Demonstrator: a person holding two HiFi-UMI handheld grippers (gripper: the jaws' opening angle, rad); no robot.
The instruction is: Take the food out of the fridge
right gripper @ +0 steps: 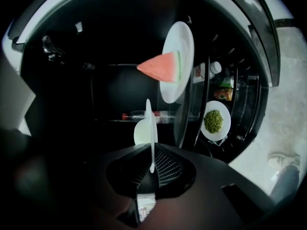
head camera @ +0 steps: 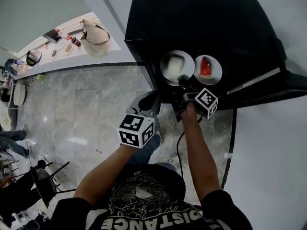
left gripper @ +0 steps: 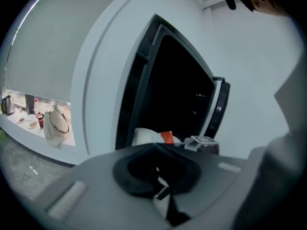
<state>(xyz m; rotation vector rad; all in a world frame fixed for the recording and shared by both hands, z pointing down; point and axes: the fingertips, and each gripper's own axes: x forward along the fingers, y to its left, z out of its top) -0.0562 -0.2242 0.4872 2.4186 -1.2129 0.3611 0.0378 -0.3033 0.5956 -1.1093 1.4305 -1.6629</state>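
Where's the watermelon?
In the head view, the watermelon sits on a white plate in the open fridge, just right of the second plate, which the right gripper grips.

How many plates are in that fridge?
3. One plate is clamped edge-on in the right gripper; the watermelon plate stands beside it; the plate of green food sits lower down. Others may be hidden in the dark.

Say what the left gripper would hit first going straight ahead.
Probably the white plate at the fridge mouth, just beyond the left gripper; depth is unclear.
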